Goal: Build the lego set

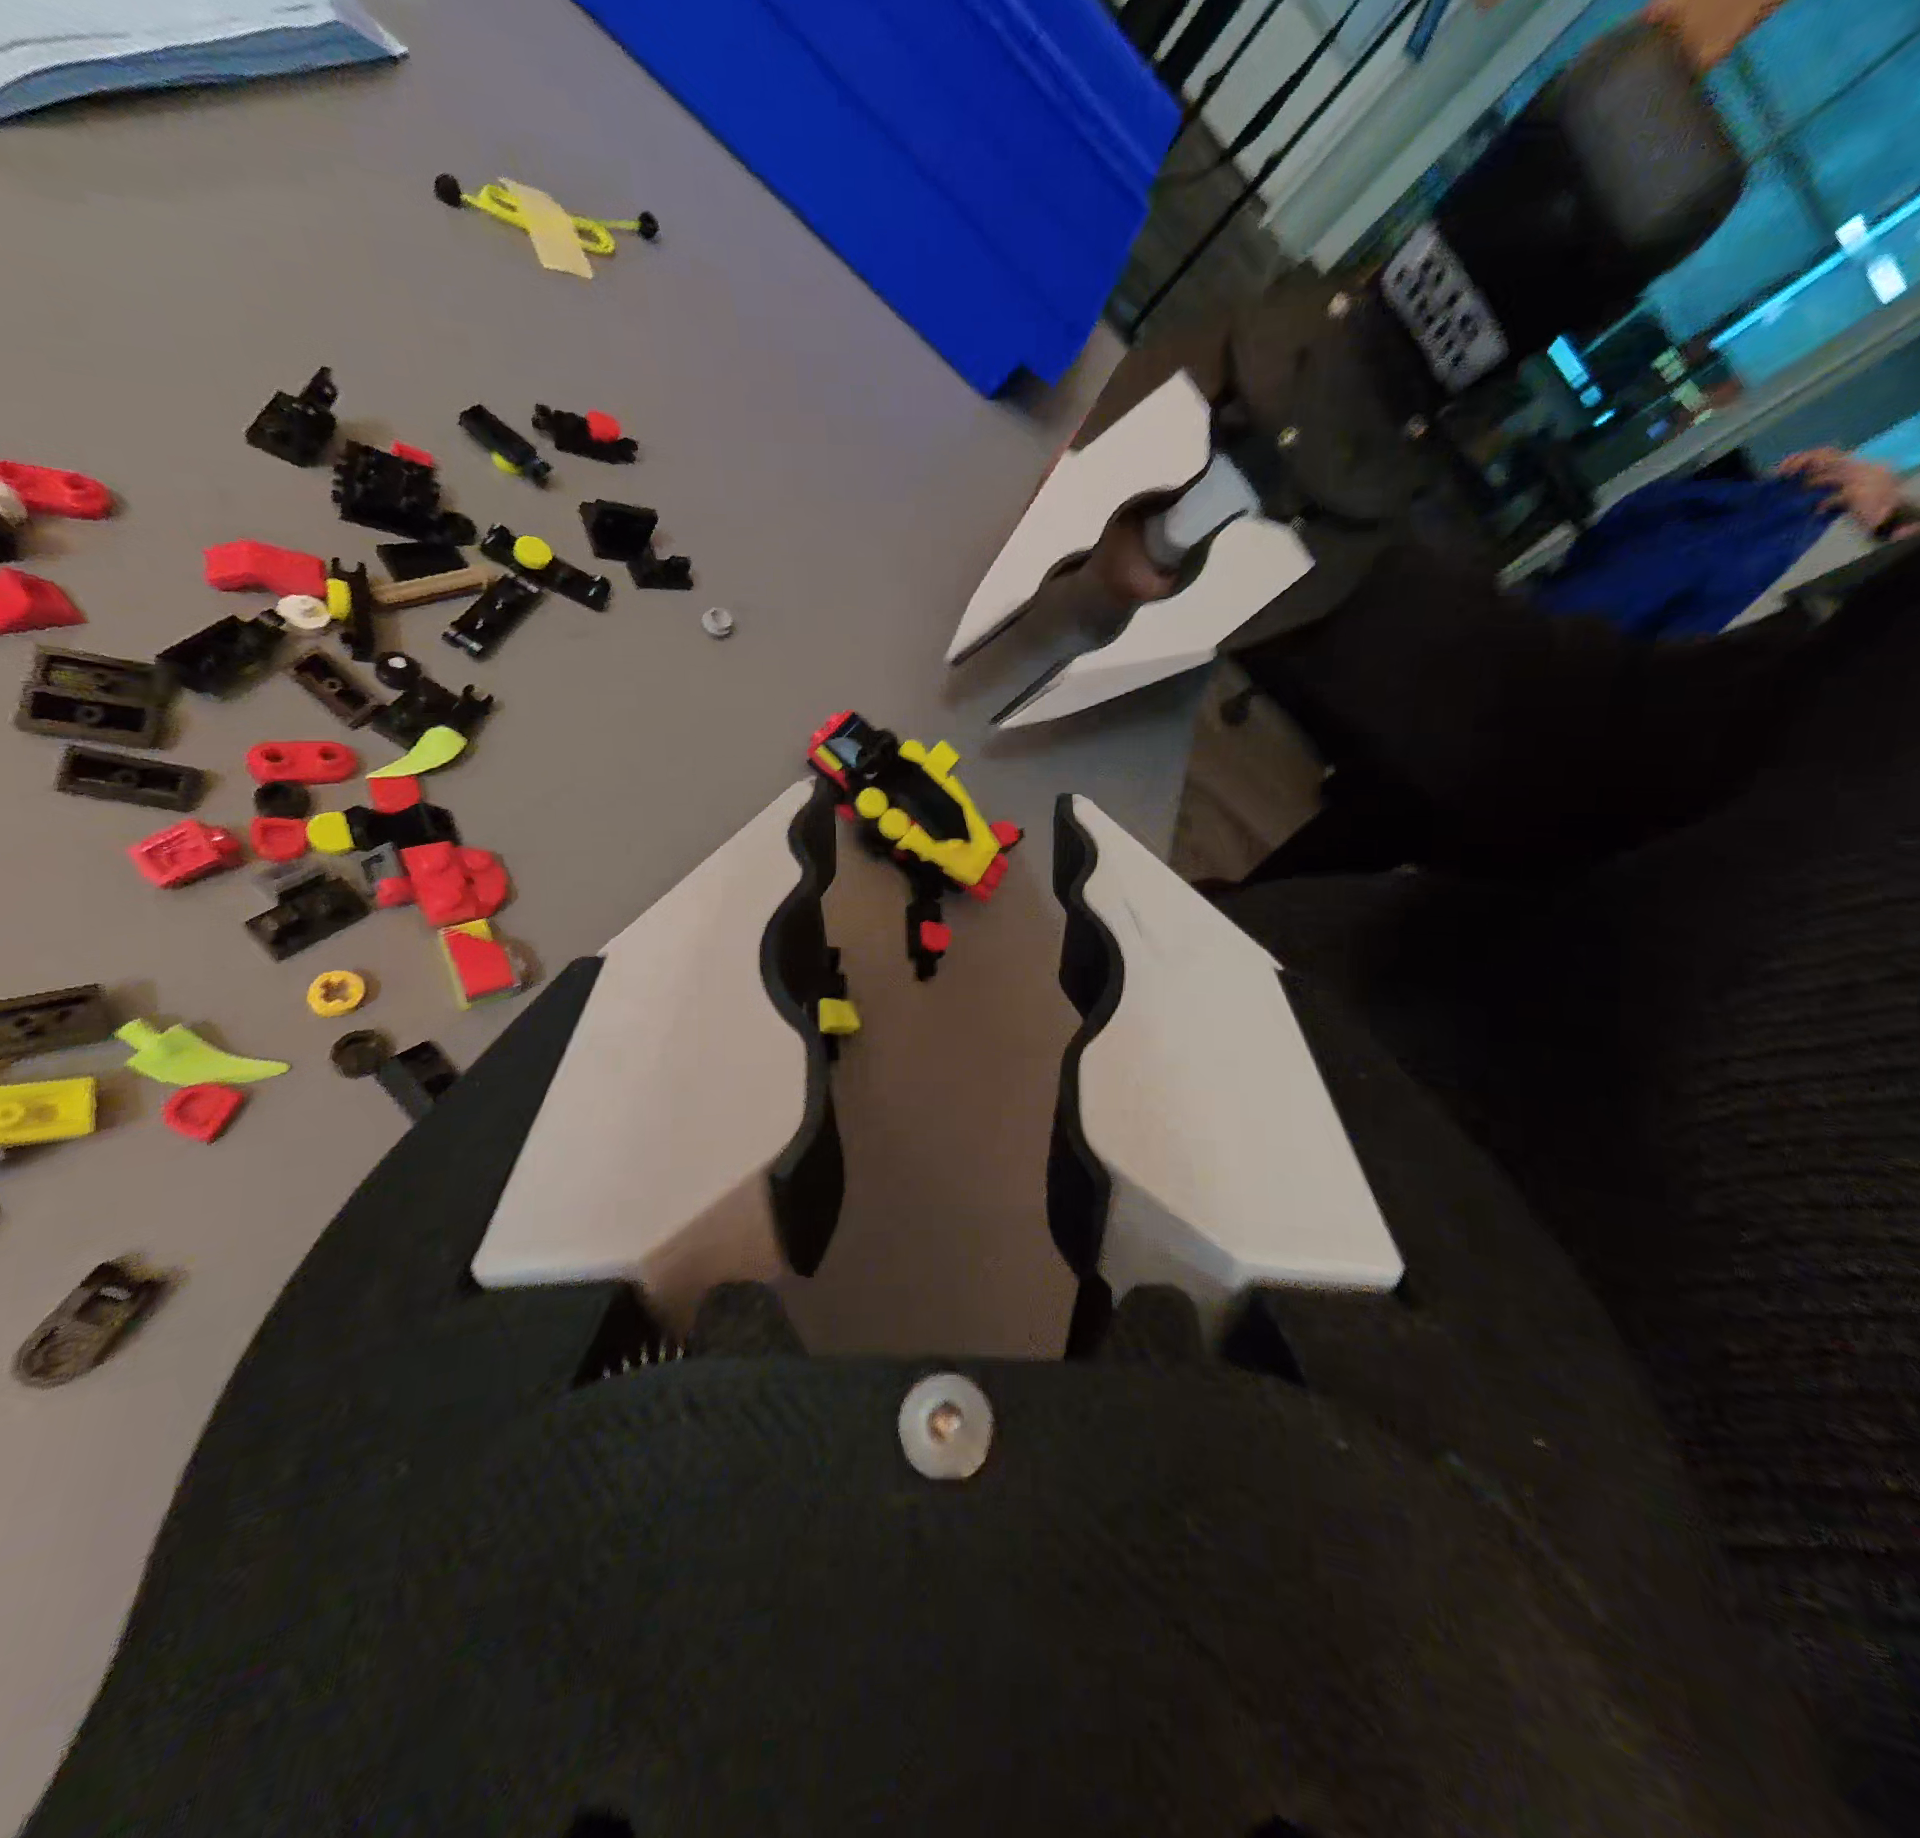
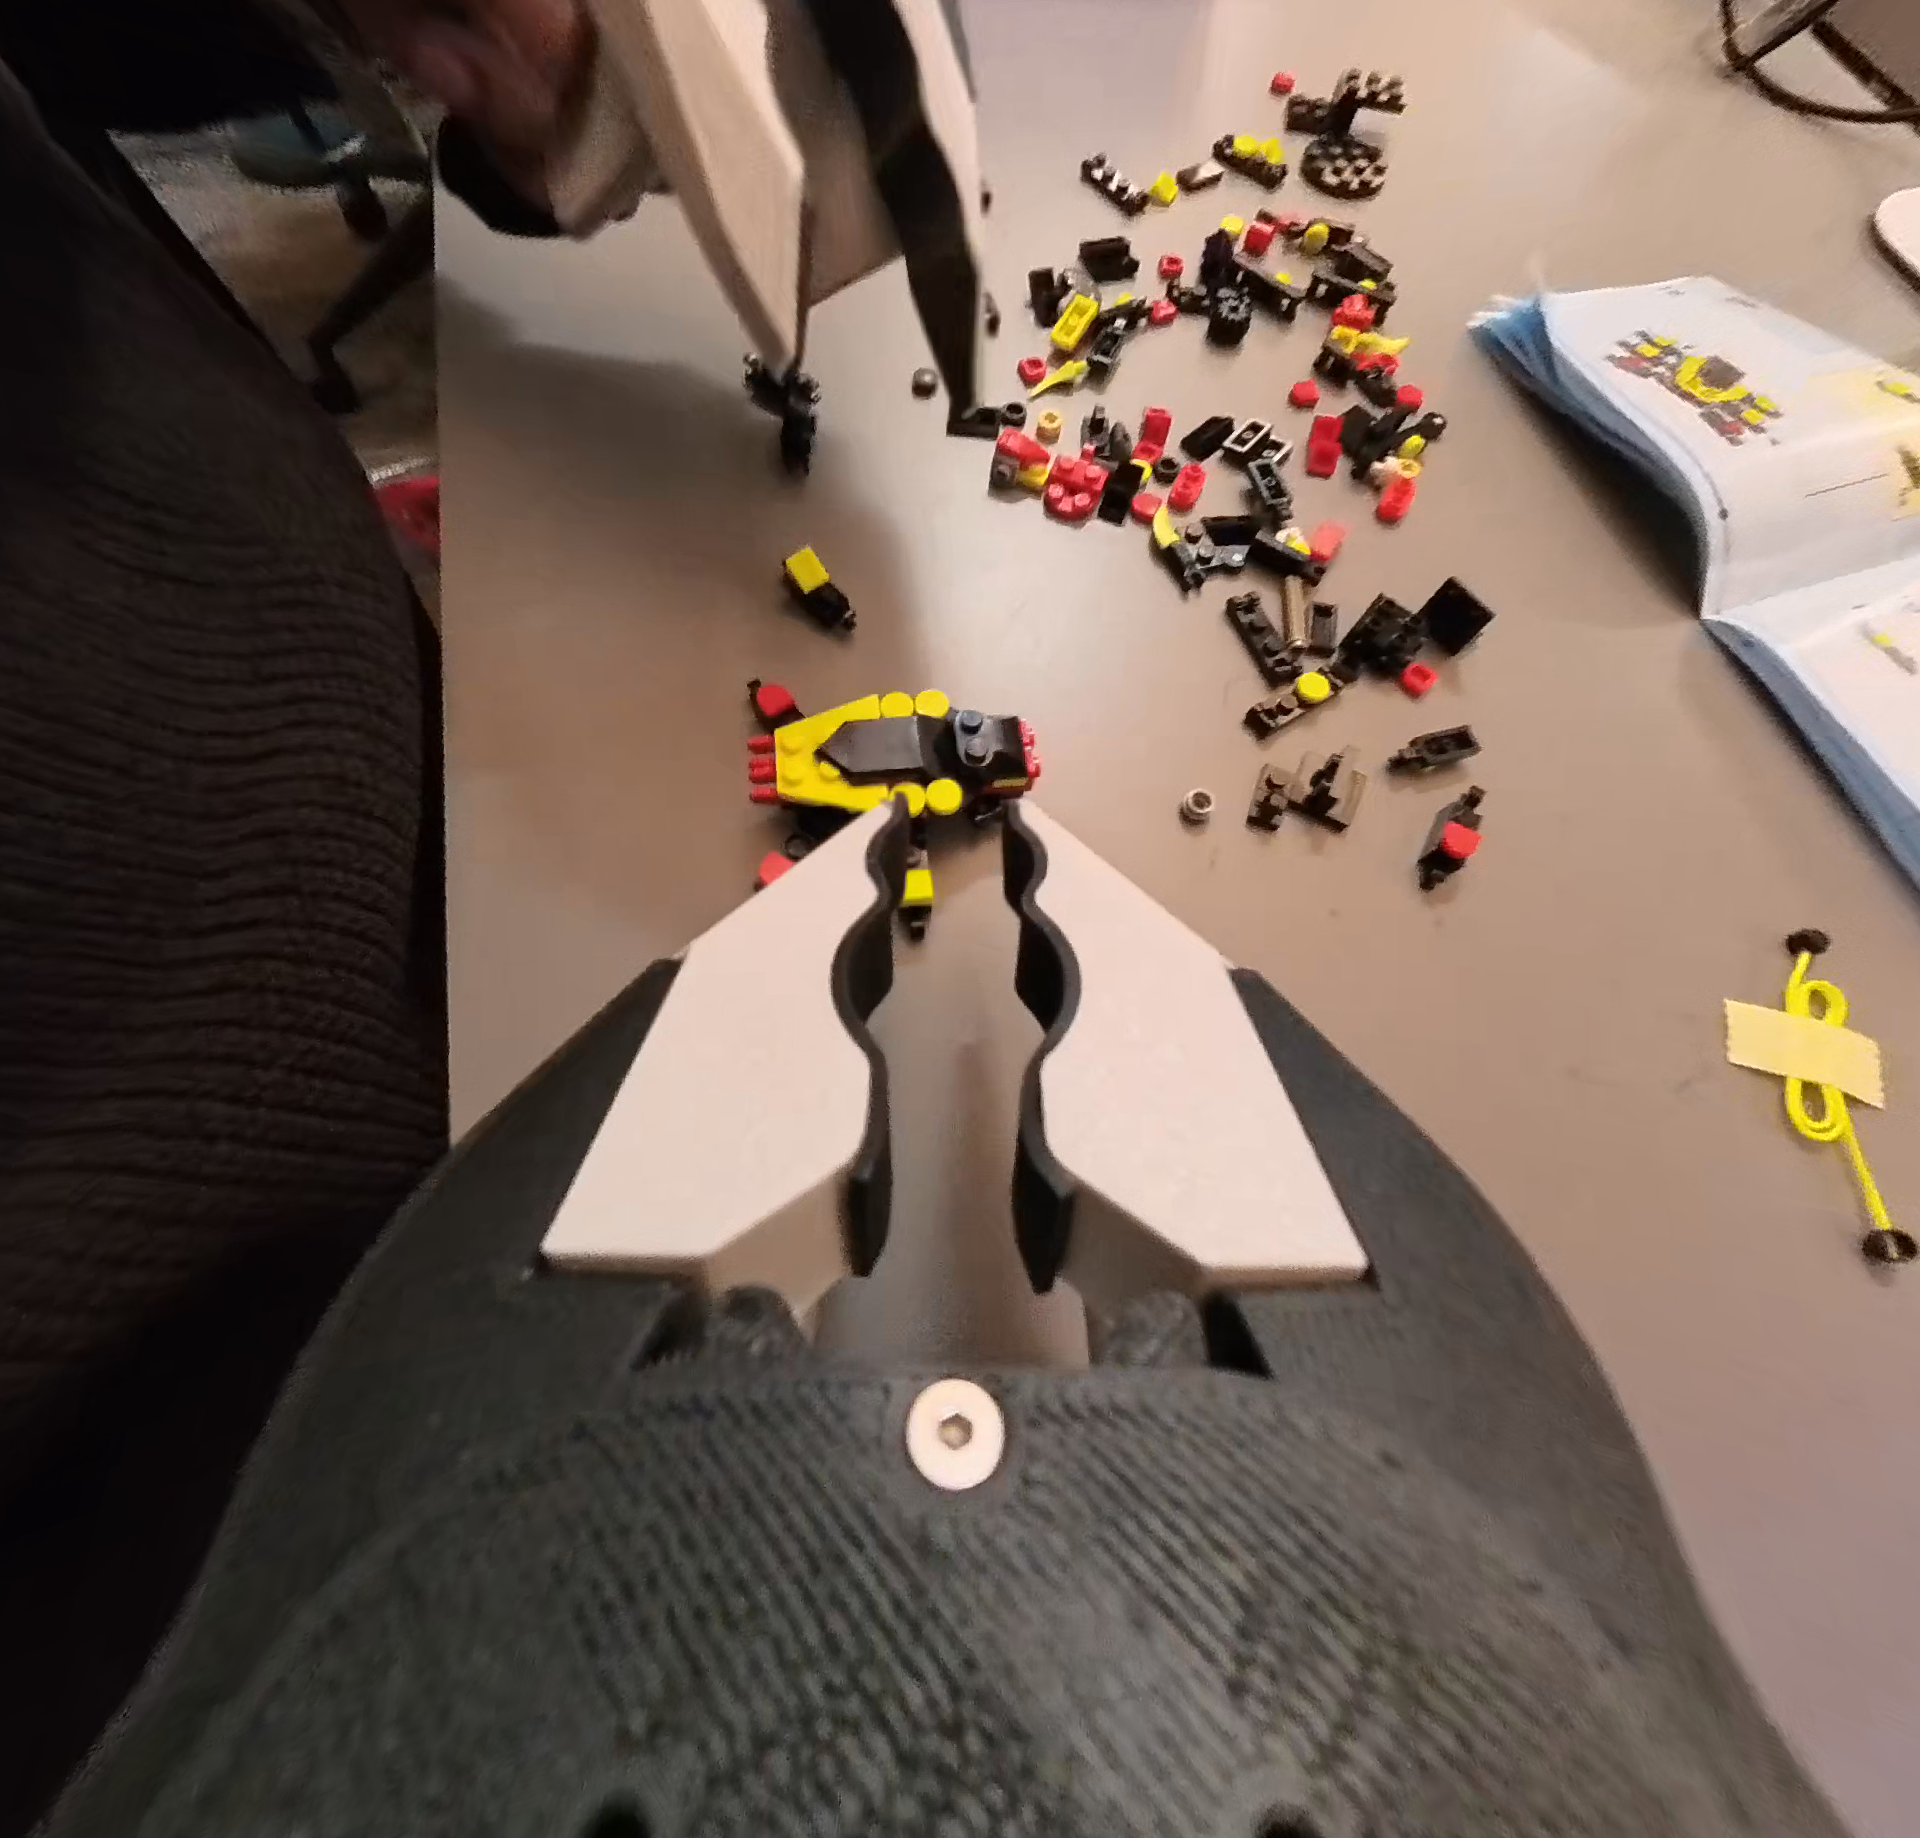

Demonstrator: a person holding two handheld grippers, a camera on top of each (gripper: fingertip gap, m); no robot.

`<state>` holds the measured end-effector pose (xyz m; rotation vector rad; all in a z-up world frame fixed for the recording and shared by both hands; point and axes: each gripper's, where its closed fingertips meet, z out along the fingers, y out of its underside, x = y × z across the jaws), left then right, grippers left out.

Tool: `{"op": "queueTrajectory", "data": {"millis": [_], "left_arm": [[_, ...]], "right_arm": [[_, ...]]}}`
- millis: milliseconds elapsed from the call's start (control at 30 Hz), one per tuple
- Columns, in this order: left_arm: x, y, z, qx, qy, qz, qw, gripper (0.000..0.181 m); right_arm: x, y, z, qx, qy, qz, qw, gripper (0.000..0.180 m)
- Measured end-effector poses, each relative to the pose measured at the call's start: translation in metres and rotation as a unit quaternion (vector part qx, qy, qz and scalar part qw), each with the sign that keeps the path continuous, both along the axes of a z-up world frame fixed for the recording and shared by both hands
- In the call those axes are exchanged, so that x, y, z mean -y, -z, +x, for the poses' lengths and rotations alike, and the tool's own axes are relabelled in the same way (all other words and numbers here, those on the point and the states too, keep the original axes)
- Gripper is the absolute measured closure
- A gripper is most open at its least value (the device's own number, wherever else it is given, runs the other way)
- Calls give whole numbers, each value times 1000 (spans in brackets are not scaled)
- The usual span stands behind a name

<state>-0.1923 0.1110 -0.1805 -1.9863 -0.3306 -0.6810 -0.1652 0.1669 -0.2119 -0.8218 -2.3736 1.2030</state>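
Yellow-and-black lego model lies just beyond both grippers' released, empty jaws.

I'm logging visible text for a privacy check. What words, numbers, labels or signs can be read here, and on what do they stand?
No text can be read in either view.
Instruction booklet: printed pictures and small marks, too small and blurred to read.
Lego model: no writing visible.
Loose pieces: no writing visible.
Tape strip on the yellow string: blank.
Blue bin: no label seen.
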Motion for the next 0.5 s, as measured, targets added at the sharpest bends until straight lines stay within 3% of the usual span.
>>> {"op": "queueTrajectory", "data": {"millis": [167,333,500], "left_arm": [[14,22,-2,-97,-12,-63,993,142],[21,46,6,-117,-21,-114,986,151],[20,63,13,-137,9,-146,980,155]], "right_arm": [[-8,-5,-11,43,101,-39,993,140],[14,-12,-11,85,186,-119,972,131],[19,14,-5,105,191,-47,975,123]]}}
